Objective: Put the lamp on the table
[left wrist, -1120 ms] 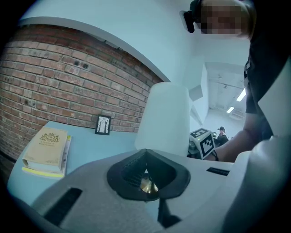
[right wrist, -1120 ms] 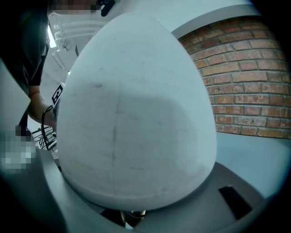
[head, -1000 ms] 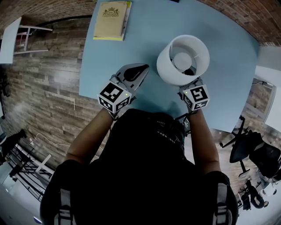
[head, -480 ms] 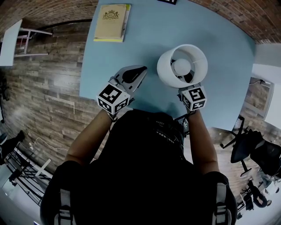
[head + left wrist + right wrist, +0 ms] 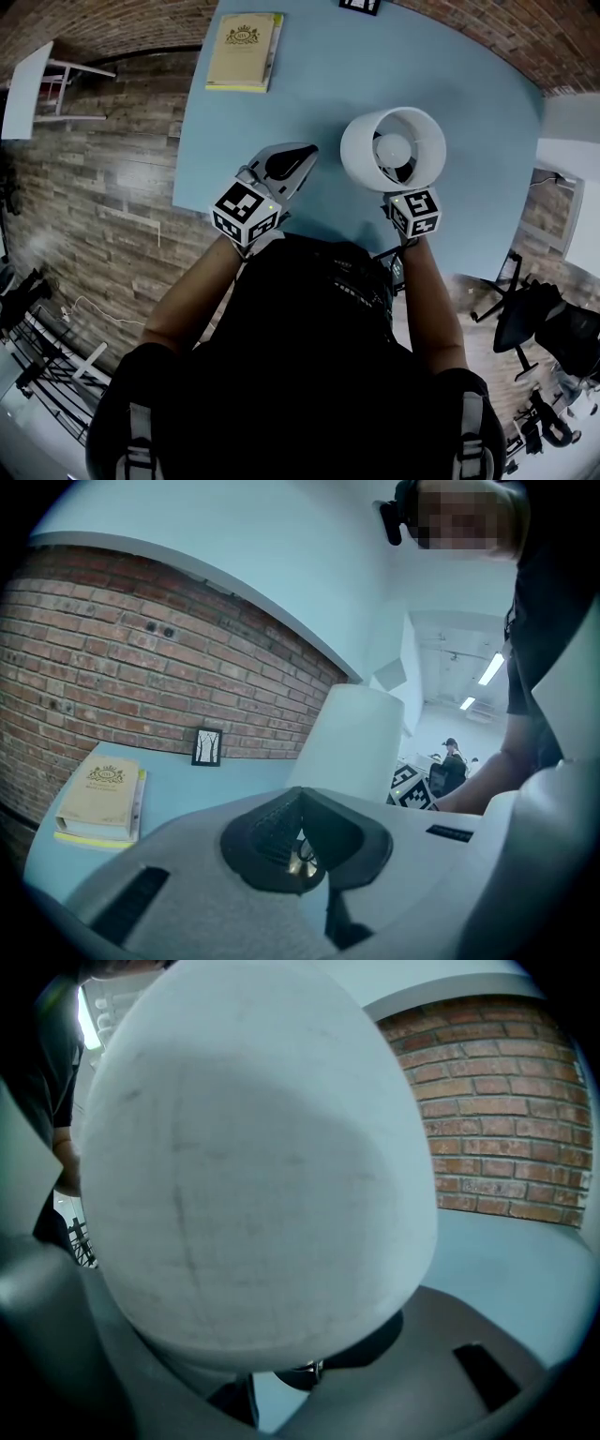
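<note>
A lamp [image 5: 394, 148] with a white drum shade stands over the light blue table [image 5: 328, 75], seen from above with its bulb in the middle of the opening. My right gripper [image 5: 405, 189] reaches under the shade from the near side and is shut on the lamp; the shade hides its fingertips and the lamp's foot. In the right gripper view the shade [image 5: 253, 1166] fills most of the picture above the gripper [image 5: 314, 1368]. My left gripper [image 5: 298, 161] is shut and holds nothing, left of the lamp. The left gripper view shows that gripper [image 5: 300, 841] with the shade [image 5: 352, 738] beyond it.
A yellow book [image 5: 244, 39] lies at the table's far left corner. A small framed picture [image 5: 359, 6] leans against the brick wall [image 5: 497, 1119] at the far edge. Wood floor lies left of the table, and office chairs [image 5: 530, 323] stand to the right.
The lamp has moved a little with my right gripper and its shade has swung, so the bulb now sits near the centre of the opening. My left gripper has barely moved.
</note>
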`<state>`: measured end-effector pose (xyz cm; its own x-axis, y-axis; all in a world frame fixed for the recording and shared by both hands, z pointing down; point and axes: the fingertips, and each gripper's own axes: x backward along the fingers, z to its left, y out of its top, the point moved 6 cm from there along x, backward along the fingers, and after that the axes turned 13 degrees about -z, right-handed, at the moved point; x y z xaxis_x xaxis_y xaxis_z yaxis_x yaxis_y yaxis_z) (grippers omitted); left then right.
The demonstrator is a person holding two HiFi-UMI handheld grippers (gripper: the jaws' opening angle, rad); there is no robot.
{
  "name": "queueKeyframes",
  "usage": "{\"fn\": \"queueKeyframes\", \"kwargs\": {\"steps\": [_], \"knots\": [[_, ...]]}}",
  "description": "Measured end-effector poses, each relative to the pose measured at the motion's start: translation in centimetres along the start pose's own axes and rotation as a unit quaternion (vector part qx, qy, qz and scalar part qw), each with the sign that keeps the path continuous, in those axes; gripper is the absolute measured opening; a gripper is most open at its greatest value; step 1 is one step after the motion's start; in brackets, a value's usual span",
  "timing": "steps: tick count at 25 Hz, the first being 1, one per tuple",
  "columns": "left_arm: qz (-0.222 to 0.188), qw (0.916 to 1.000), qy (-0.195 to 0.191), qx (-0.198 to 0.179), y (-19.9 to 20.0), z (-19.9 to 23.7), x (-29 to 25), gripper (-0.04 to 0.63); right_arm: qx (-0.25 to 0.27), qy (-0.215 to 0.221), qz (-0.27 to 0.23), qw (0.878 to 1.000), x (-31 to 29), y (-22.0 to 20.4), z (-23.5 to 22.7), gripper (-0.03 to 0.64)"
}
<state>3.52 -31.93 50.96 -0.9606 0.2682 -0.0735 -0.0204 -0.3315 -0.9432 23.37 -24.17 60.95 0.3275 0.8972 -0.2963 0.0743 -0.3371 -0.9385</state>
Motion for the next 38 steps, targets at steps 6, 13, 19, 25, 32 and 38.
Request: {"fn": "queueKeyframes", "kwargs": {"steps": [6, 13, 19, 25, 32, 38], "knots": [[-0.001, 1.0, -0.006, -0.003, 0.0, -0.6, 0.2, 0.009, -0.004, -0.008, 0.005, 1.0, 0.3, -0.5, 0.1, 0.127], [-0.003, 0.9999, -0.012, -0.009, 0.4, -1.3, 0.1, 0.009, -0.005, -0.008, 0.01, 1.0, 0.4, -0.7, 0.2, 0.127], [-0.009, 0.9998, -0.016, -0.012, 0.8, -2.0, 0.8, 0.009, 0.002, -0.016, 0.018, 1.0, 1.2, -1.0, 0.7, 0.127], [-0.015, 0.9994, -0.025, -0.017, 0.8, -2.5, 1.9, 0.009, 0.01, -0.037, 0.013, 0.999, 2.7, -0.9, 1.7, 0.127], [-0.023, 0.9982, -0.046, -0.03, 0.8, -4.5, 4.7, 0.009, 0.006, -0.061, 0.007, 0.998, 5.7, -1.3, 4.4, 0.084], [-0.03, 0.9975, -0.052, -0.036, 0.3, -6.0, 8.8, 0.009, 0.011, -0.083, -0.019, 0.996, 8.4, -0.8, 7.9, 0.027]]}}
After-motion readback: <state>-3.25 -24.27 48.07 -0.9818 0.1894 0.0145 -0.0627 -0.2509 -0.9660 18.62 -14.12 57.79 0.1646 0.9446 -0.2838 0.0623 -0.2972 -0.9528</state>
